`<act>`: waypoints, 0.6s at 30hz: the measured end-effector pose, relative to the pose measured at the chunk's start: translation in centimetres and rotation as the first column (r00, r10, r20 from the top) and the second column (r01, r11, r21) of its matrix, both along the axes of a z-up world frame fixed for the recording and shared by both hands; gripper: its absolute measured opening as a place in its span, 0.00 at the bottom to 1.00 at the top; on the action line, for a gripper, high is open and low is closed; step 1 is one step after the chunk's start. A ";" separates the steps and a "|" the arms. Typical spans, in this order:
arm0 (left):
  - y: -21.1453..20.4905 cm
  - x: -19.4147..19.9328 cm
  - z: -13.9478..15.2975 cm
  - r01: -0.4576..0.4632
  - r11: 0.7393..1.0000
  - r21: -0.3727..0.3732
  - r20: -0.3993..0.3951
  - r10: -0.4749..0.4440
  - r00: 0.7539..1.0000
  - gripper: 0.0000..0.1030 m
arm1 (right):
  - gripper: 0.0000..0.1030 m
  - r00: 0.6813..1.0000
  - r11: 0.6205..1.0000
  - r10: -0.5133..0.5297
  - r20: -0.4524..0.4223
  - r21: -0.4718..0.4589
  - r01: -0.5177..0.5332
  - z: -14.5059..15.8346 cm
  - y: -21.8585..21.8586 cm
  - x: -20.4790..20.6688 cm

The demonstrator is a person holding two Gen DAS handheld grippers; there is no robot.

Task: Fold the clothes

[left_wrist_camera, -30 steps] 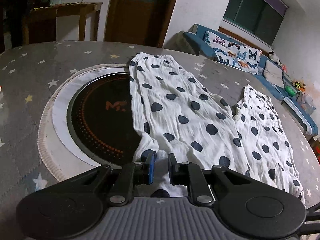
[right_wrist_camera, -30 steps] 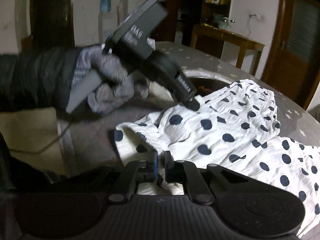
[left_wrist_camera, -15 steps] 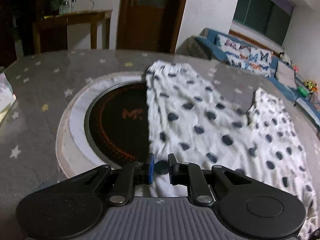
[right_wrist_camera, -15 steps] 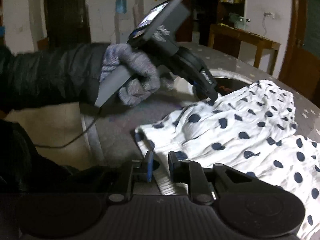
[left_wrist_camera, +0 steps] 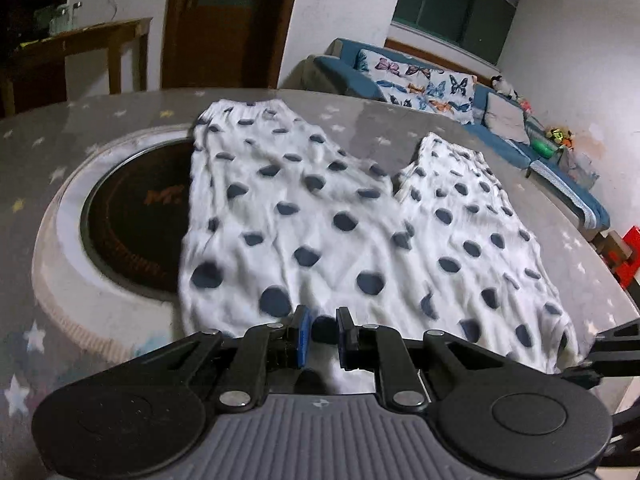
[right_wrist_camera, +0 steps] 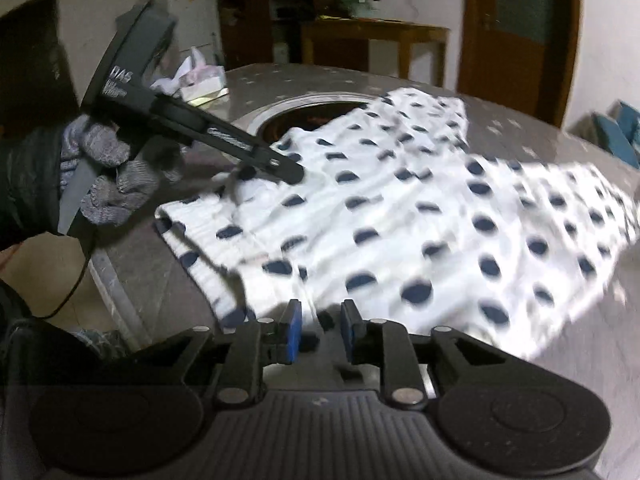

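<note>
White trousers with dark polka dots (left_wrist_camera: 320,216) lie spread on the grey star-patterned table (left_wrist_camera: 80,128), both legs pointing away. My left gripper (left_wrist_camera: 320,332) is shut on the near waistband, a fold of dotted cloth pinched between its blue pads. In the right wrist view this left gripper (right_wrist_camera: 290,172), held by a gloved hand (right_wrist_camera: 108,176), presses a bunched bit of waistband. My right gripper (right_wrist_camera: 320,322) hovers over the other end of the waistband (right_wrist_camera: 208,240), its jaws opening with the pads apart and the cloth edge just beyond them. The right gripper's fingers (left_wrist_camera: 612,354) show at the left view's right edge.
A round black hob (left_wrist_camera: 132,220) with a pale rim is sunk into the table's middle, and the left trouser leg overlaps it. A tissue pack (right_wrist_camera: 200,80) sits at the far side. A blue sofa (left_wrist_camera: 460,92), a wooden side table (left_wrist_camera: 80,52) and a door stand behind.
My right gripper's jaws have parted from shut, letting the waistband go. Both hands have shifted sideways along the near edge, and the left hand has kept its grip.
</note>
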State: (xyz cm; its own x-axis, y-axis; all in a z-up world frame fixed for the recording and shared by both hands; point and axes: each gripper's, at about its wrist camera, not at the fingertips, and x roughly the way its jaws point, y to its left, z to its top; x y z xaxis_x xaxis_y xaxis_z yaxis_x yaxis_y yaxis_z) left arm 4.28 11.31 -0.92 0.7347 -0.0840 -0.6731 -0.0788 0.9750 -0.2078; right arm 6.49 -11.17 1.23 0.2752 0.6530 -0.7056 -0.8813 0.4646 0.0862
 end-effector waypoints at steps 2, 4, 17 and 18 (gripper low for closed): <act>0.2 -0.2 0.1 -0.004 1.000 0.008 -0.002 0.004 1.000 0.16 | 0.25 1.000 1.000 -0.020 -0.021 0.012 0.020 0.1 -0.9 -0.2; 0.2 -0.3 0.3 -0.008 1.000 0.016 -0.006 0.008 1.000 0.18 | 0.28 0.999 0.999 -0.029 -0.021 0.015 0.029 0.6 -1.4 -0.3; -2.6 0.7 0.0 0.046 0.998 0.040 -0.003 -0.045 0.999 0.23 | 0.38 0.981 0.982 -0.191 0.035 0.012 0.191 -0.1 -1.5 4.7; -2.5 0.7 0.1 0.048 0.998 0.040 -0.002 -0.047 0.999 0.23 | 0.38 0.980 0.981 -0.195 0.030 0.006 0.195 -0.3 -1.9 4.8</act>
State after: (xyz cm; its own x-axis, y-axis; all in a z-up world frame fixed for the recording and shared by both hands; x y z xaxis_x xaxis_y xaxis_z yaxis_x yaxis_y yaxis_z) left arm 4.93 8.79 -0.87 0.7302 -0.0918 -0.6771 -0.0324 0.9852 -0.1684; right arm 11.25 -13.04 0.94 0.4186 0.5869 -0.6930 -0.7759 0.6277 0.0629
